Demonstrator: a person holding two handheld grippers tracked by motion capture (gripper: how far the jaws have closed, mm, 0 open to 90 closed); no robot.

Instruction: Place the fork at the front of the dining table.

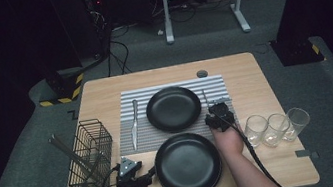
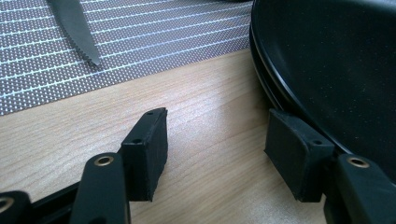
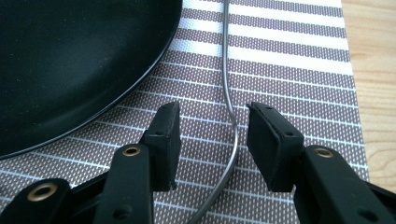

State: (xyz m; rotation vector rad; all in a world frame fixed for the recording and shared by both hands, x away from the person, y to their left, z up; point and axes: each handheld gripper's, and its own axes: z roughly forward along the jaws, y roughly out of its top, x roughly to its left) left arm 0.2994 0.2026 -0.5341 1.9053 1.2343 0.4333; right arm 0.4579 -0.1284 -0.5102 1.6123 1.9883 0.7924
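A striped placemat (image 1: 213,83) lies on the wooden table (image 1: 99,99) with a black plate (image 1: 173,108) on it. A knife (image 1: 134,124) lies to that plate's left. A thin metal utensil (image 3: 226,70) lies to its right. My right gripper (image 3: 212,121) stands open over the mat, the utensil's handle running between its jaws without touching the pads. A second black plate (image 1: 188,165) sits near the front edge. My left gripper (image 2: 217,135) is open low over the bare wood, its right jaw close against that plate's rim (image 2: 280,88).
A black wire basket (image 1: 91,156) holding long utensils stands at the front left. Three clear glasses (image 1: 275,128) stand in a row at the right, close to my right forearm. The knife's tip (image 2: 77,30) lies on the mat ahead of my left gripper.
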